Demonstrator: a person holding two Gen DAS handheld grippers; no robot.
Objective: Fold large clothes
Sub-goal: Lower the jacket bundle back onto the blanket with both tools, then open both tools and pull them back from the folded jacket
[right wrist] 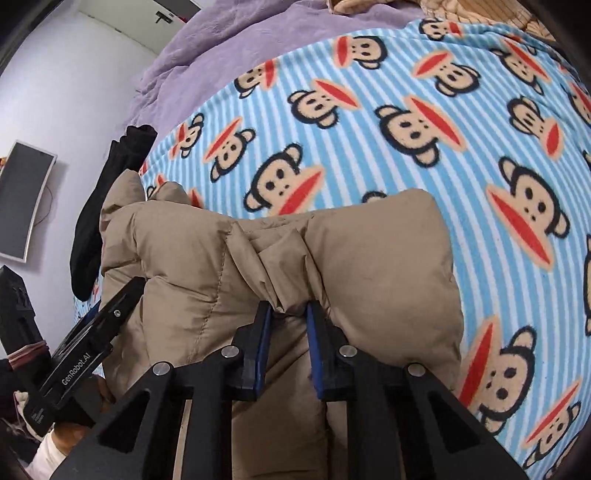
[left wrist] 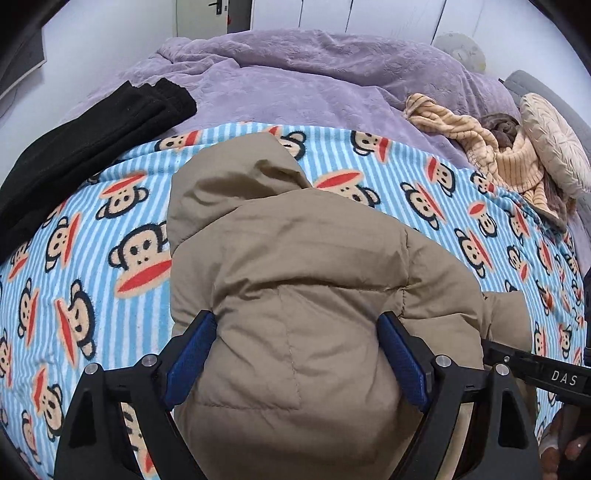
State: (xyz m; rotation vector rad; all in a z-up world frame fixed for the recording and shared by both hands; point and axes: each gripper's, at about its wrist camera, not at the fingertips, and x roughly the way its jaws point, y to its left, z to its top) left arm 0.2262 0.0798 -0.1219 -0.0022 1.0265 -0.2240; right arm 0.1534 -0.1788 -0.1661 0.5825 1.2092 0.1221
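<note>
1. Surface: we see a bed covered by a blue-striped monkey blanket (left wrist: 92, 236), with a purple plush cover (left wrist: 295, 74) bunched behind it toward the far side.
2. Room: pale walls, a door (left wrist: 214, 14) at the far end in the left wrist view, and a flat screen (right wrist: 22, 199) mounted on the wall in the right wrist view.
3. Count: we get one tan puffer jacket (left wrist: 295, 280), one folded black garment (left wrist: 85, 140) at the left of the blanket, one striped beige garment (left wrist: 491, 147) crumpled at the far right, one round cushion (left wrist: 557, 140) beside it.
4. The jacket lies on the monkey blanket, hood pointing away from the camera, bulk nearest us (puffy, partly bunched).
5. Left gripper (left wrist: 295, 332): jaws spread wide, one blue pad on each side of the jacket's body; whether the pads press the cloth we cannot tell.
6. Right gripper (right wrist: 288, 314): jaws nearly closed, pinching a gathered fold of the jacket between the blue pads.
7. In the right wrist view the other gripper's finger rests against the jacket's left edge; a bit of a hand (right wrist: 48, 454) shows at the bottom left.
</note>
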